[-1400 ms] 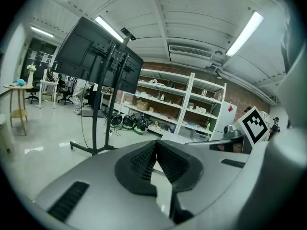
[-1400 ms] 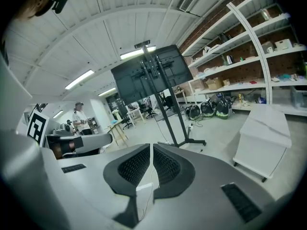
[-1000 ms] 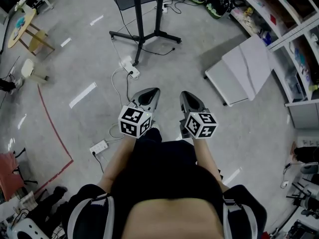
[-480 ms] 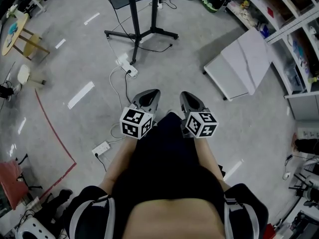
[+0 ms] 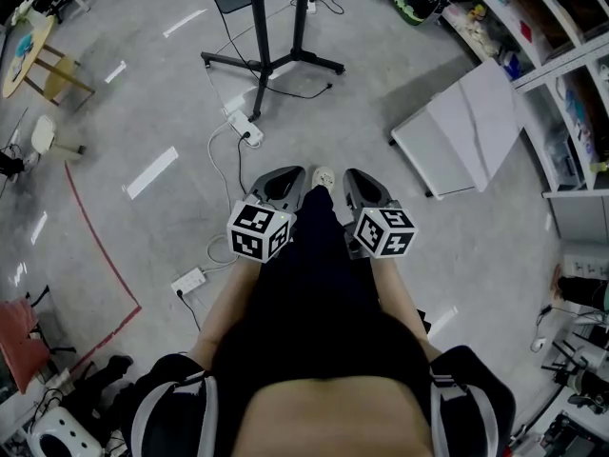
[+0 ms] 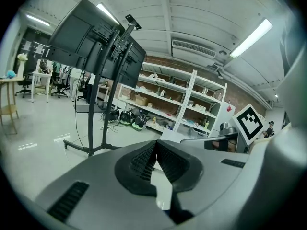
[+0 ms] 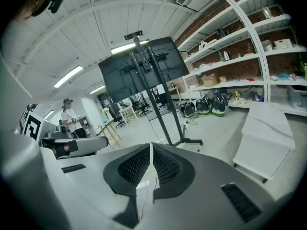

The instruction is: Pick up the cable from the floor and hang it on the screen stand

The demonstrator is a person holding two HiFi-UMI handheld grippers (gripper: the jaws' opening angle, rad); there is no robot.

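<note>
**Head view with both gripper views.** My left tongs [image 5: 285, 185] and right tongs [image 5: 360, 187] are held side by side and point forward. Each carries its cube of black-and-white square markers.

- **Left tongs:** in the left gripper view, the ribbed dark pads of the left tongs [image 6: 154, 146] meet at their tips, with nothing between them.
- **Right tongs:** in the right gripper view, the right tongs [image 7: 151, 150] are closed to a thin slit and also hold nothing.
- **Between the tips:** one light-coloured shoe [image 5: 324, 176] shows between the two tips.
- **Cable:** the thin white cable [image 5: 210, 155] lies on the grey polished floor [image 5: 362, 103], ahead and to the left of the left tongs and well apart from both pairs. It runs from a white power strip [image 5: 246, 131] ahead of the left tongs toward a second white power strip [image 5: 188, 280] to their left.
- **Stand:** the black screen stand with splayed feet [image 5: 259, 36] rises farther ahead, beyond the nearer strip. Its dark flat screens [image 6: 91, 37] are mounted high on its posts.
- **Right side:** a white folded board [image 5: 466, 127] rests on the floor ahead and to the right of the right tongs, near white open shelving [image 7: 249, 56].
</note>
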